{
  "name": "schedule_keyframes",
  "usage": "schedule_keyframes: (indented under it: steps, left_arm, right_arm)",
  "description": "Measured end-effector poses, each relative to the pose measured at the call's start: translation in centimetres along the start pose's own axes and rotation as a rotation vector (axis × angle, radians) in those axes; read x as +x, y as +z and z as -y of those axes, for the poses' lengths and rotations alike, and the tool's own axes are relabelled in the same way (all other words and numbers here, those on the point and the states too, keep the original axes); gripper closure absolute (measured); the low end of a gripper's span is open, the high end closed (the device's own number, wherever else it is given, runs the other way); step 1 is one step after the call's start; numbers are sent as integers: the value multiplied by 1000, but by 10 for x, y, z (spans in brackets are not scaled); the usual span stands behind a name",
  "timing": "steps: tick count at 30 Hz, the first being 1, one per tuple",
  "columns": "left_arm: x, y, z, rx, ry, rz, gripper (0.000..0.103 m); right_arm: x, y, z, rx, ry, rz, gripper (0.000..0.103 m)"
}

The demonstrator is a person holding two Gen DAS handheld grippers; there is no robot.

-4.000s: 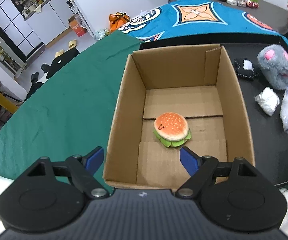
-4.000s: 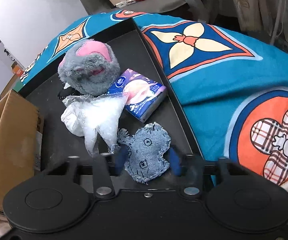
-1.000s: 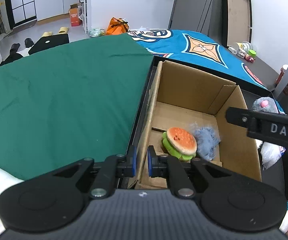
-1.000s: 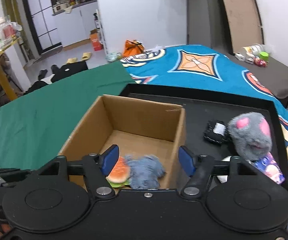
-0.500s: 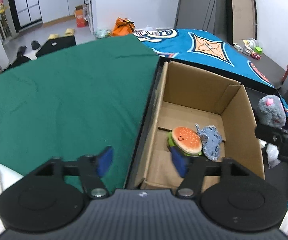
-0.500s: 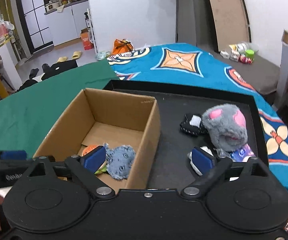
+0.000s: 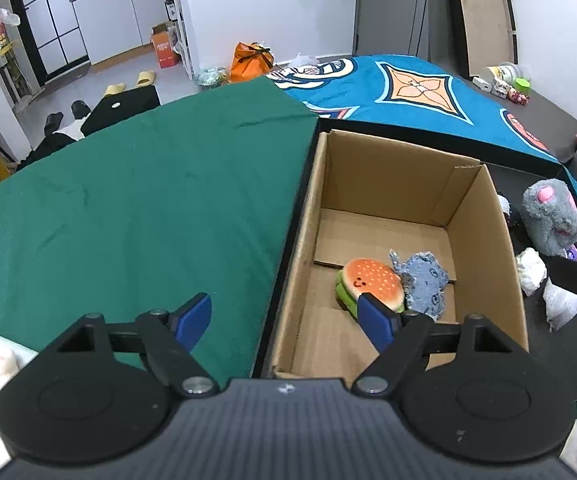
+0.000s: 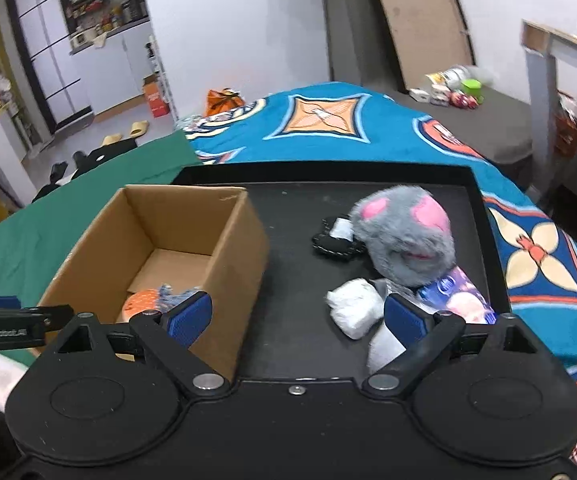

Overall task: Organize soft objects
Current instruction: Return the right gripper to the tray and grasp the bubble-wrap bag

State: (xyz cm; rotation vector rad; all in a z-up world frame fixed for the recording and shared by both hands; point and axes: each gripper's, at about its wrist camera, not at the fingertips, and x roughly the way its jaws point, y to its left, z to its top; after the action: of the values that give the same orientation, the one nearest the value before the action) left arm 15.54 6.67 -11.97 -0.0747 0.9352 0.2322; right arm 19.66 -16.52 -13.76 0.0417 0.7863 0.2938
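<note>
Above the box's (image 7: 484,208) near edge, left claw (image 7: 286,320) tilts down, spread.

place: probably a home | cues: kitchen cabinets (image 7: 128,8), slippers (image 7: 130,82) on floor

Burger toy (image 8: 141,301) half hidden in box (image 8: 224,256)

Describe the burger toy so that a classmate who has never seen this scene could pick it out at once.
Find the open cardboard box standing on the black tray. On its floor, toward the near end, lie two soft things touching each other. The burger toy is the round one with an orange speckled bun, a smiling face and a green edge, beside the ragged blue denim toy.
</note>
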Motion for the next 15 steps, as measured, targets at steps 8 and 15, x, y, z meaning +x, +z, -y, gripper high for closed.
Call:
schedule_keyframes:
  steps: [8,15]
  left_arm:
    - [-3,3,12,35,39,-23,20]
    - [0,7,28,87,79,-43,19]
  right_arm:
    - [7,-6,25,109,8,0,10]
    - [17,-15,50,181,-29,-4,11]
